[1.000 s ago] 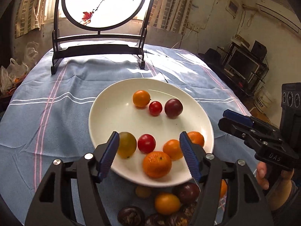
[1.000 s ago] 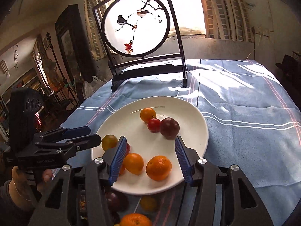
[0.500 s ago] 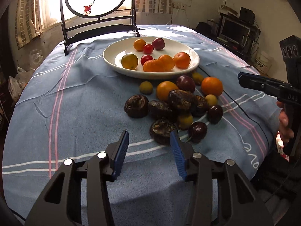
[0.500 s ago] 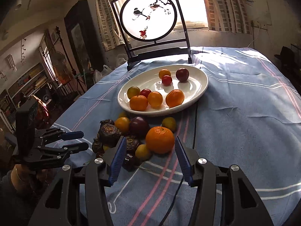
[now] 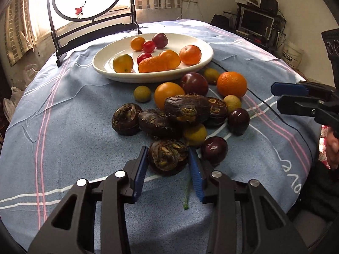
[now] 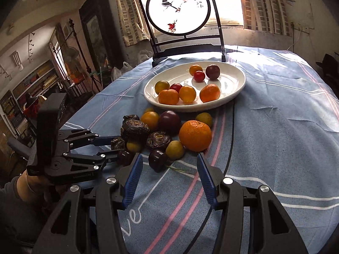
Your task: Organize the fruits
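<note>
The nearest dark water chestnut (image 5: 168,156) is flanked by the left gripper (image 5: 168,158), whose jaws have just been closing and touch it. The right gripper (image 6: 169,165) is held open, an orange (image 6: 195,135) just ahead.

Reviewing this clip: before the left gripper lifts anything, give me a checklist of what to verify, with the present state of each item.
1. Left gripper has just been closing; its fingers meet both sides of the nearest water chestnut: ok.
2. Grip firm enough to lift: cannot tell.
3. Dark plum clear of the finger beside it: cannot tell, they sit very close.
4. Right gripper open, empty, apart from the pile: ok.
5. Bare room left on the white plate: ok.
</note>
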{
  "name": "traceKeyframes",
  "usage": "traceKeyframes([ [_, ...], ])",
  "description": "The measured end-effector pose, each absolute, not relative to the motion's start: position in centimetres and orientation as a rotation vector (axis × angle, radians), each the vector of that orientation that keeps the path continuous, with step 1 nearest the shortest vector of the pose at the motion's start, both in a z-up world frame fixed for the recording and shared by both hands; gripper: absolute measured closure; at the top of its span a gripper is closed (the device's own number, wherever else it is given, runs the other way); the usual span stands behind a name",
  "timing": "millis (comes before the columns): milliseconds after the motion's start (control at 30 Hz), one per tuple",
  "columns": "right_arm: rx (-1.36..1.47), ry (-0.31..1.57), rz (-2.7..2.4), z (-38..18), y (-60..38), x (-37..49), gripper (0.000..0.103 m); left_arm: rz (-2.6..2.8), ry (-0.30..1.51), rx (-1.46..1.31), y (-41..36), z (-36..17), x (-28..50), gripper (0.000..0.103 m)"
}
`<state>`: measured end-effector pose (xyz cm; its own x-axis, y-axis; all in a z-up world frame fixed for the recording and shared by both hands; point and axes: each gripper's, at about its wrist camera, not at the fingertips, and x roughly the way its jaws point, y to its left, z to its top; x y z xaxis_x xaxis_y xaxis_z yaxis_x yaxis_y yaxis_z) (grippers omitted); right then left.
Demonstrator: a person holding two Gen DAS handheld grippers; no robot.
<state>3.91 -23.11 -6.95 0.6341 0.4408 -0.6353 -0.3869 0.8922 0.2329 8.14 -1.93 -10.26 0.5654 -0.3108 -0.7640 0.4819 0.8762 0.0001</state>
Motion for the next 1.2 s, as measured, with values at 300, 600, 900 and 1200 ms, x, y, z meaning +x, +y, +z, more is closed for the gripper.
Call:
traceKeyframes([
  [300, -0.045, 0.794, 0.490, -8.2, -20.0, 3.8, 0.050, -0.440, 0.779, 0.131, 0.3, -7.9, 6.6, 0.066],
  [600, -0.089, 0.852, 0.459, -9.7, -17.3, 6.2, 0.070, -0.424, 0.751, 0.085, 2.2, -6.4, 5.6, 0.066],
  [900, -0.015, 0.780, 0.476, -7.6, -19.2, 4.5, 0.075, -0.445, 0.736, 0.036, 2.8, -6.1, 5.5, 0.066],
  [1200, 0.115, 0.661, 0.433, -1.1, -24.8, 10.1, 0.075, -0.469, 0.706, 0.012, 0.9, -2.5, 11.7, 0.066],
])
